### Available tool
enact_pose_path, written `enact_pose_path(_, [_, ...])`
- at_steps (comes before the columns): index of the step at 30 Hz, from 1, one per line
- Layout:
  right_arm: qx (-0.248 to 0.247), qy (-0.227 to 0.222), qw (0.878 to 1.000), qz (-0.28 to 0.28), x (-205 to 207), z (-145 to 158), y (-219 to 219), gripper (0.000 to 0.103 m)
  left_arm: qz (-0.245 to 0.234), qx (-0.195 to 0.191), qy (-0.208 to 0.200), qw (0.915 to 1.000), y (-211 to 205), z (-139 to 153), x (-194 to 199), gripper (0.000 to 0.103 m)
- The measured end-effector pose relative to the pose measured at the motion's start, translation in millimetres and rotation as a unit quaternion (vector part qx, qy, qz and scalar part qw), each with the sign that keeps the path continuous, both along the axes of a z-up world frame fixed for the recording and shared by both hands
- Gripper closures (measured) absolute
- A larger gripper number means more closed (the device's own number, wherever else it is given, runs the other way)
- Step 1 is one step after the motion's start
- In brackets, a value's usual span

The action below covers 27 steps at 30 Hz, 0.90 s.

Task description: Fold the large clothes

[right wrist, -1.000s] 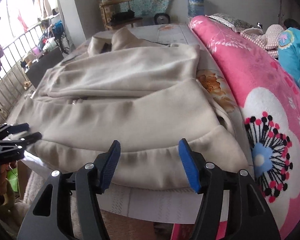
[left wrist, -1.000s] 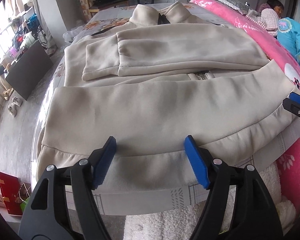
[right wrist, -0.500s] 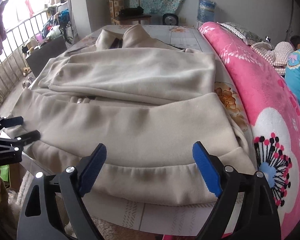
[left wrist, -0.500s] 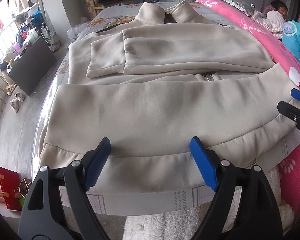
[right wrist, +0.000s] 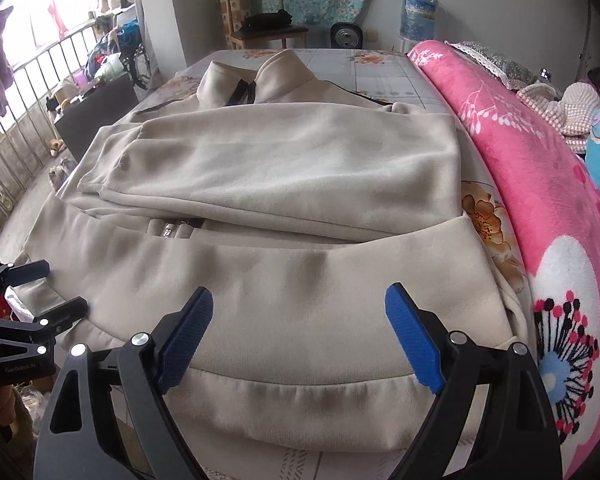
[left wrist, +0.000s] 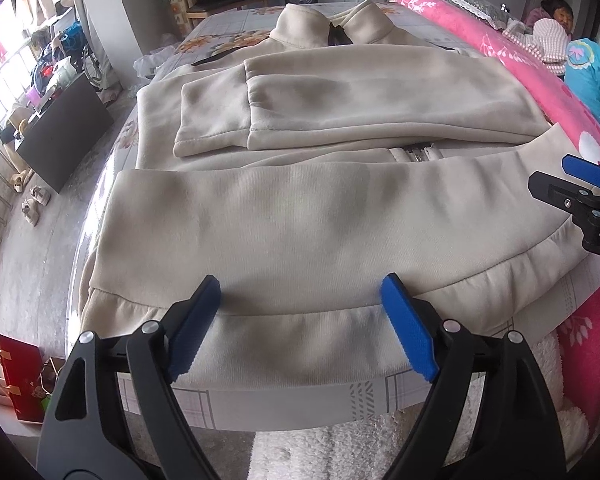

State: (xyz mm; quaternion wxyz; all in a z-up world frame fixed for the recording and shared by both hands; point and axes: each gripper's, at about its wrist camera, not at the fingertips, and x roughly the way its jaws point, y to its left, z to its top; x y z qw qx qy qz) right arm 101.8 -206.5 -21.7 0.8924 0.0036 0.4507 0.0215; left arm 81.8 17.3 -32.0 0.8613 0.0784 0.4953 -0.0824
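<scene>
A large beige zip jacket [left wrist: 320,220] lies on the bed, collar at the far end. Both sleeves are folded across its chest and its bottom part is folded up over the body. It also shows in the right wrist view [right wrist: 300,240]. My left gripper [left wrist: 300,308] is open and empty, just above the folded hem near its left half. My right gripper [right wrist: 298,320] is open and empty above the hem near its right half. Each gripper shows at the edge of the other's view, the right one [left wrist: 580,192] and the left one [right wrist: 24,304].
A pink flowered blanket [right wrist: 540,184] lies along the bed's right side, with a person [left wrist: 556,16] lying beyond it. A white fluffy rug [left wrist: 360,440] and a red bag [left wrist: 20,384] are on the floor below. A dark low table [left wrist: 60,136] stands at the left.
Both grippers have opened wider and drawn back a little from the hem. The jacket has not moved.
</scene>
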Motion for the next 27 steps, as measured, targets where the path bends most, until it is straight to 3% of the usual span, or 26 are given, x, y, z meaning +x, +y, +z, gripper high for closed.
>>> enact_pose_path(10, [-0.002, 0.03, 0.999, -0.009, 14.6, -26.9, 2.6, 0.011, 0.0, 0.002, 0.0, 1.0, 0.3, -0.1, -0.3, 0.023])
enact_pose_path(27, [-0.007, 0.035, 0.999, -0.012, 16.0, -27.3, 6.0, 0.006, 0.0, 0.003, -0.001, 1.0, -0.1, -0.1, -0.2, 0.023])
